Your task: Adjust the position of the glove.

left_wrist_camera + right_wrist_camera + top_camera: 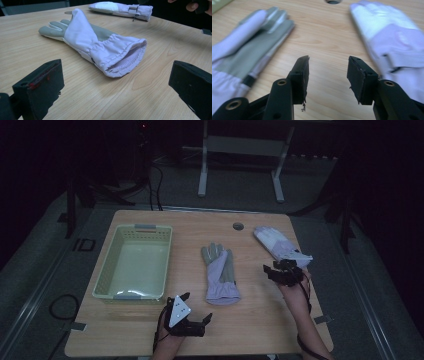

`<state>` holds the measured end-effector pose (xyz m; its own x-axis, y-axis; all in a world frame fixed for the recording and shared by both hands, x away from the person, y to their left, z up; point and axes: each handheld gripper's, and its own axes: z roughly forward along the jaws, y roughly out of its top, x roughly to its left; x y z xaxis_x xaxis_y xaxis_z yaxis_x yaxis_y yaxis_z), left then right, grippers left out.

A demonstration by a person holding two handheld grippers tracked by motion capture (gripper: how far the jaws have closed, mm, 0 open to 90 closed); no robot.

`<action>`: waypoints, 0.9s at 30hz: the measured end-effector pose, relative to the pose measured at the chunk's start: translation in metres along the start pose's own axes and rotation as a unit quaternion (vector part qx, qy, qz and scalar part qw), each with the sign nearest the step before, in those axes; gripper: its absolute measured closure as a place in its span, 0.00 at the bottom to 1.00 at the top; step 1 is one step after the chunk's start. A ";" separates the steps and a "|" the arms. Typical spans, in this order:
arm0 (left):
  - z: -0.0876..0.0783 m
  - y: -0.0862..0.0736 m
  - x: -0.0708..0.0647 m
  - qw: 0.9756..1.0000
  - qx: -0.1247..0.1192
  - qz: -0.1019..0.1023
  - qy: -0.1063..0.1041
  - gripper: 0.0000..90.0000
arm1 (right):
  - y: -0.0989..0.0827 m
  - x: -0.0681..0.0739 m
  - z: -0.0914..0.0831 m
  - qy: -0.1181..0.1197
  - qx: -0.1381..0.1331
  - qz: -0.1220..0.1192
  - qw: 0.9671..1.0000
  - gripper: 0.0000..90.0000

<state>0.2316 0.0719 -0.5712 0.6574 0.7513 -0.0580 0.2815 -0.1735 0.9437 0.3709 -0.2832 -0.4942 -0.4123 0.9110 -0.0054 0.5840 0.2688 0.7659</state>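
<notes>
One empty green basket, two gloves on table, both claws released.

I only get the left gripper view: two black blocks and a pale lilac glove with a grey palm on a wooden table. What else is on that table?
Observer: A pale green plastic basket stands left of that lilac glove with the grey palm.
Operator: Anything in it?
Observer: It looks empty.
Operator: Where is the other tool?
Observer: The right gripper sits at the cuff of a second lilac glove with a white back, jaws apart with nothing between them.
</notes>
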 end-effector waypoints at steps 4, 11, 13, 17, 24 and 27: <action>0.000 0.000 0.000 1.000 0.000 0.000 0.000 0.00 | 0.001 -0.019 -0.005 -0.004 -0.002 0.004 1.000 0.59; 0.000 0.000 0.000 1.000 0.001 -0.002 0.000 0.00 | 0.008 -0.054 -0.010 -0.006 0.007 -0.001 1.000 0.59; 0.000 0.000 0.000 1.000 0.000 0.000 0.000 0.00 | 0.011 -0.063 -0.011 -0.009 0.004 0.007 1.000 0.59; 0.000 0.000 -0.001 1.000 0.001 0.002 0.003 0.00 | 0.017 -0.075 -0.012 -0.010 0.002 0.019 1.000 0.59; 0.000 0.000 -0.002 1.000 -0.002 0.006 0.001 0.00 | 0.029 -0.091 0.002 -0.005 0.003 0.028 1.000 0.59; 0.000 0.000 -0.002 1.000 -0.002 0.008 0.000 0.00 | 0.034 -0.097 0.011 0.004 0.005 0.031 0.999 0.59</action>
<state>0.2302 0.0708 -0.5713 0.6618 0.7484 -0.0438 0.2694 -0.1829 0.9455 0.4384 -0.3586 -0.4751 -0.3807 0.9235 0.0471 0.6157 0.2151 0.7581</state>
